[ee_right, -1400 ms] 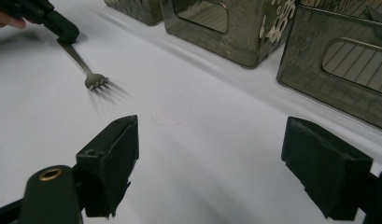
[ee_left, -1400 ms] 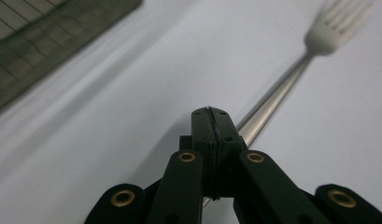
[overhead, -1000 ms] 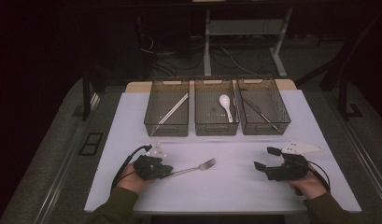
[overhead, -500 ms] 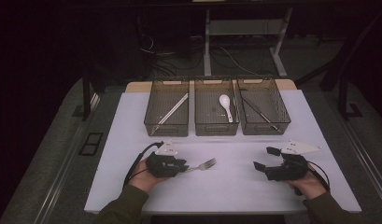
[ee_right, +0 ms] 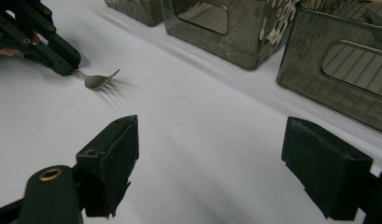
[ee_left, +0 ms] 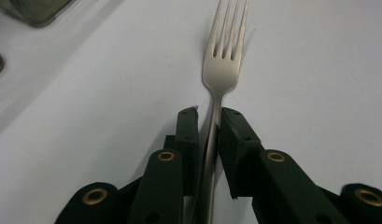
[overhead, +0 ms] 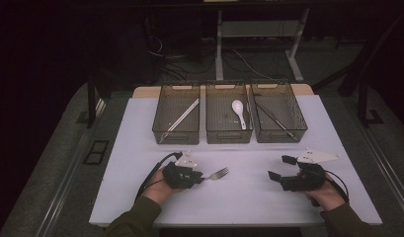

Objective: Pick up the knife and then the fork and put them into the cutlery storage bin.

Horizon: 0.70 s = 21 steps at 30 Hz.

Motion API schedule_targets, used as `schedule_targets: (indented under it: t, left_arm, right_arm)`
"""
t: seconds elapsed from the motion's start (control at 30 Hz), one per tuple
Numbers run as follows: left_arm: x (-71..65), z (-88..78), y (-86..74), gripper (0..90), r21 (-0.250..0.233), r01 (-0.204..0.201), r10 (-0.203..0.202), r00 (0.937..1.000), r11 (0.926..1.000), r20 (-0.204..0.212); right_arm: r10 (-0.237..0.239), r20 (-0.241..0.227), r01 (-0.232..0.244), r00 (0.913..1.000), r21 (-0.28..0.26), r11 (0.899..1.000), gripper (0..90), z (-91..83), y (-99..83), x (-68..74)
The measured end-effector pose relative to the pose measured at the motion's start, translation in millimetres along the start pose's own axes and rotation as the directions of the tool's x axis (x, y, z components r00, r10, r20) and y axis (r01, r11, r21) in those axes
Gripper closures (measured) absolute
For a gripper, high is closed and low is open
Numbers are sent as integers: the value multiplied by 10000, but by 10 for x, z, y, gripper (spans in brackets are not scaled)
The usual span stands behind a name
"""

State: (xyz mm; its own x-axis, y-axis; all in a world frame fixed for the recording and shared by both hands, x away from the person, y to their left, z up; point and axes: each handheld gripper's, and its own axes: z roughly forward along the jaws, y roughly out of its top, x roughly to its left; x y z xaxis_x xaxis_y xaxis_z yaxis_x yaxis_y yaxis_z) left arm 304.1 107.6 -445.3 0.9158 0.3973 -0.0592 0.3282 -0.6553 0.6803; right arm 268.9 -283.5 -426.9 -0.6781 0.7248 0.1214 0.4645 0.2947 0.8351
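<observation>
Left tongs (ee_left: 208, 122) closed narrow on fork (ee_left: 222, 70) handle, tines lying flat on white tabletop (overhead: 140, 148), pointing toward centre. Right tongs (overhead: 282, 167) spread wide, holding nothing, near right front edge. Bare open surface between both. Three grey bins (overhead: 229, 136) lined along far edge, well apart from fork.

The left hand-held gripper (overhead: 198, 178) has closed on the fork (overhead: 218, 174).
</observation>
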Motion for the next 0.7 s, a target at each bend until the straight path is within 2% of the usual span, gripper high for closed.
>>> schedule_targets:
  t: [0.1, 0.27, 0.33, 0.5, 0.63, 0.7]
  left_arm:
    - [-2, 9, -11, 814, -105, -170, 170, 9998, 9998, 48]
    - [9, 6, -7, 841, -43, -239, 240, 9996, 9997, 140]
    - [4, 10, -8, 843, -116, -60, 62, 9999, 9999, 121]
    - [-14, -6, 6, 844, -110, 1, -3, 9999, 9999, -140]
    - [-20, -93, 32, 845, -585, 203, -224, 9991, 9981, -355]
    - [-30, -158, 51, 844, -997, 360, -400, 9984, 9944, -387]
  right_arm:
    - [3, 7, -3, 10000, 0, 10000, 189, 0, 0, 2]
    - [-3, 3, 3, 10000, 8, 10000, 189, 3, 0, 6]
    - [-1, -1, 1, 10000, 4, 10000, 189, 2, 1, 6]
    - [-6, -23, 6, 10000, 13, 10000, 189, 2, 1, 7]
    - [143, -142, -142, 9998, 2, 9999, 178, 7, 9, 5]
    - [178, -272, -178, 9995, -26, 9998, 160, 11, 18, 16]
